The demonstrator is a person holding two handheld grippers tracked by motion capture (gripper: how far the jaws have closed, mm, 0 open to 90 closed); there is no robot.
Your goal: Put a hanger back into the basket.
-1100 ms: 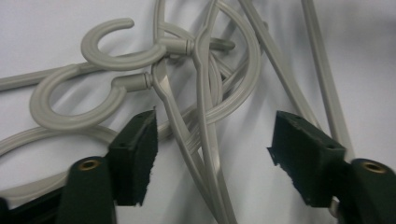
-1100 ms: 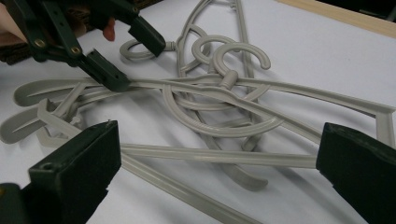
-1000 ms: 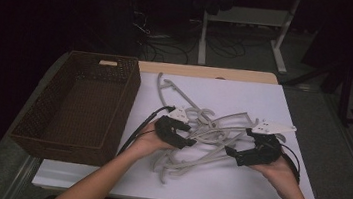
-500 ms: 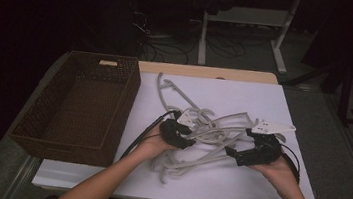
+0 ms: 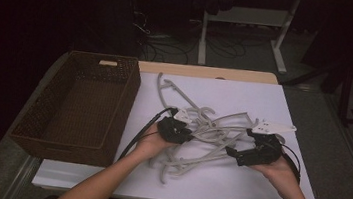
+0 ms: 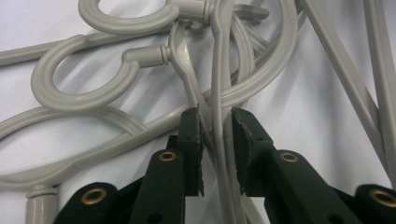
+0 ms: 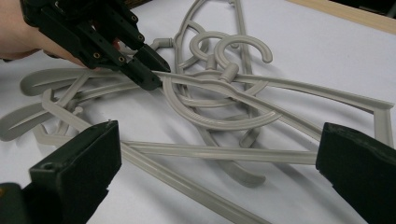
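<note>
From the high view, the tangle of grey hangers (image 5: pixel 208 133) lies on the white desk (image 5: pixel 235 186), just right of the wicker basket (image 5: pixel 75 105), which is my landmark throughout; my left gripper (image 5: pixel 175 129) sits at the tangle's basket-side edge, touching it, and my right gripper (image 5: pixel 254 151) sits at the edge away from the basket; the left is the nearer of the two to the basket.

In the left gripper view, my left gripper (image 6: pixel 215 140) has one thin hanger bar (image 6: pixel 219 93) running straight up between the fingers (image 6: pixel 191 140), its long axis in line with them and pointing away from me toward the hooks (image 6: pixel 88 84); the fingers have just been closing around that bar, and a narrow gap shows on the right side, so I judge the clamp not quite firm; other bars cross close beneath it, so a lift toward the basket may drag neighbours.

In the right gripper view, my right gripper (image 7: pixel 215 172) stands with fingers wide apart and nothing between them but desk; the hangers (image 7: pixel 219 93) lie ahead, a long bar running crosswise to the fingers; my left gripper (image 7: pixel 144 72) shows beyond, nipping the pile from the basket's side.
</note>
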